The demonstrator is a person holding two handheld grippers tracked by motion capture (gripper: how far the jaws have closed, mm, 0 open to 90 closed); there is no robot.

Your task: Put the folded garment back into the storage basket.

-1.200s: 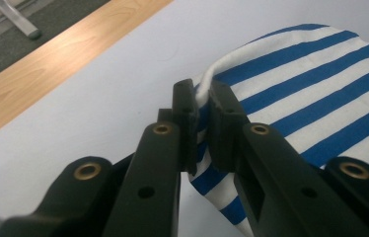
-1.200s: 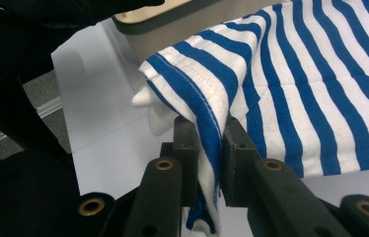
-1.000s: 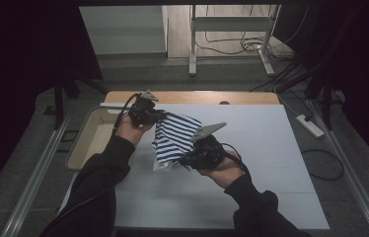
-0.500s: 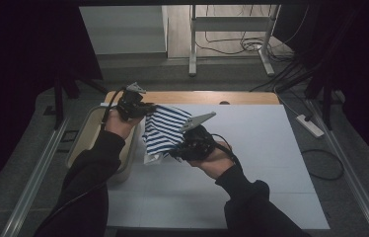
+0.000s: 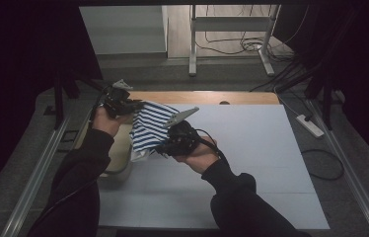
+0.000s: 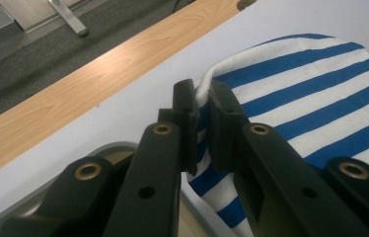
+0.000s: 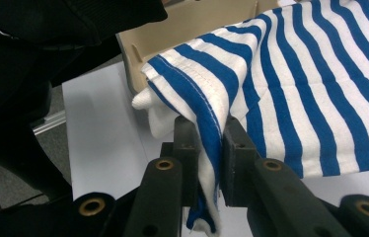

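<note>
A blue-and-white striped cloth (image 5: 149,127) hangs in the air between both grippers, over the left part of the white table (image 5: 251,148). My left gripper (image 5: 132,105) is shut on the cloth's far left edge; in the left gripper view the white hem (image 6: 201,95) is pinched between the jaws. My right gripper (image 5: 162,147) is shut on the near edge, where a folded striped hem (image 7: 207,128) sits between its jaws. The cloth (image 7: 291,84) spreads up and right from there.
A beige tray or bin (image 5: 118,155) sits at the table's left edge, under the cloth and the left forearm; its wall (image 7: 192,19) is behind the cloth. A wooden strip (image 5: 212,97) runs along the table's far edge. A power strip (image 5: 310,125) lies on the floor at right.
Both grippers have carried the cloth leftward, from the table's middle toward the tray at the left edge. Both stay shut on it.
</note>
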